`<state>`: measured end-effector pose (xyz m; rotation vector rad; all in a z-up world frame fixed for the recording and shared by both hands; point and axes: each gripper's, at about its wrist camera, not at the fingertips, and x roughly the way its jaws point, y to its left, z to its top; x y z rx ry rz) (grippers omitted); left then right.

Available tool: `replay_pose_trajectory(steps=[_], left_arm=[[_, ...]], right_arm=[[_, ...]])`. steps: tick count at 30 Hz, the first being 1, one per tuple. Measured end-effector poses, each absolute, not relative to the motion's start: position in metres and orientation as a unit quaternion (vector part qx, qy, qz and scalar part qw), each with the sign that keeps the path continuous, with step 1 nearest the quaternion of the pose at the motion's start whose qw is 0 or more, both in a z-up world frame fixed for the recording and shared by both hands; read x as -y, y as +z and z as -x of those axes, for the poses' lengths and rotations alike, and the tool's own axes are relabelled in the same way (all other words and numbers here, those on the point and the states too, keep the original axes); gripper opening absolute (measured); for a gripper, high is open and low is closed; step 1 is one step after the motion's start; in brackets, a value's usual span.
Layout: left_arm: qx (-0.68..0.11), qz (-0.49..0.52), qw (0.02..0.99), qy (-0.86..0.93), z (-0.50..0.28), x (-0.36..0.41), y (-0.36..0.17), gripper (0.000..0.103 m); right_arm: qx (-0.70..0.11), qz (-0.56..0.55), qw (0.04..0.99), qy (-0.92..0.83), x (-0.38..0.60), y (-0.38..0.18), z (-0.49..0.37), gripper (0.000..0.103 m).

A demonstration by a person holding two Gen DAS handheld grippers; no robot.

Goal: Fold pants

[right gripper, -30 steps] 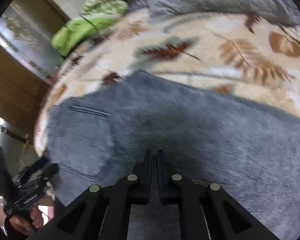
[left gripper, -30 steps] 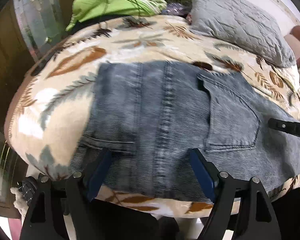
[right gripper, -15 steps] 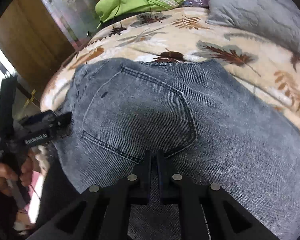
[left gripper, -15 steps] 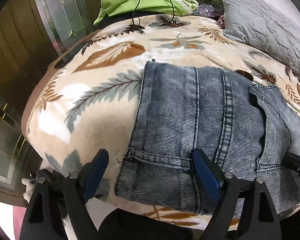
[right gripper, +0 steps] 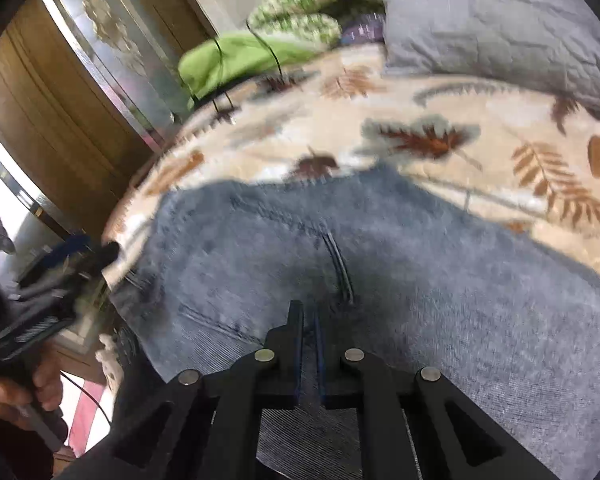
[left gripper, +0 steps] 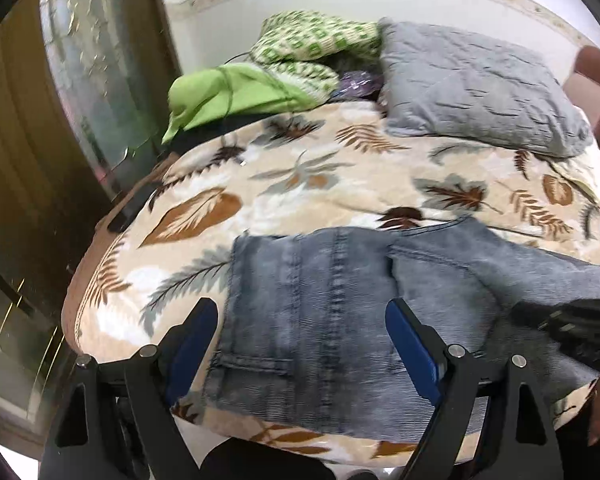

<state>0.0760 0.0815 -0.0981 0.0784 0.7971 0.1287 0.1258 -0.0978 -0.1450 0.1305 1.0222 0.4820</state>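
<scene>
The left gripper is seen nearest in its own view, its two blue-padded fingers spread wide apart with nothing held between them. Between and just beyond them the pants, of faded blue-grey denim, are spread flat over the near edge of the bed. A stitched seam is seen running up the middle of the cloth, and a back pocket lies toward the right. At the right edge of this view the right gripper is seen blurred, low over the pants.

In the right wrist view the right gripper is shown with its fingers drawn almost together, only a thin slit left between them. Denim is seen in that slit and under the fingers, so a fold of the pants appears to be pinched, though blur keeps this from being certain. To the left the left gripper is seen at the edge of the bed, held by a hand.

Farther off, the blanket, cream with brown and grey leaves, is seen covering the bed. At the far end a grey quilted pillow is laid, with a green cloth and a green-and-white patterned cloth beside it. A glass-panelled door is seen on the left.
</scene>
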Motion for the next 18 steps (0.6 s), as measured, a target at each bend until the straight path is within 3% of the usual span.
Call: replay_pose_trajectory(steps=[8, 12, 13, 18], left_arm=[[-0.416, -0.055, 0.907, 0.022, -0.086, -0.044, -0.122, 0.087], [-0.494, -0.055, 0.868, 0.011, -0.103, -0.037, -0.164, 0.087], [-0.516, -0.047, 0.855, 0.016, -0.107, -0.039, -0.177, 0.087], [-0.486, -0.049, 0.873, 0.009, -0.094, -0.034, -0.158, 0.087]], right_arm=[[-0.536, -0.051, 0.821, 0.193, 0.1, -0.173, -0.137, 0.008], [-0.545, -0.076, 0.811, 0.196, 0.112, -0.178, -0.138, 0.008], [-0.543, -0.077, 0.813, 0.193, 0.115, -0.176, -0.136, 0.008], [-0.472, -0.073, 0.862, 0.171, 0.131, -0.144, -0.115, 0.008]])
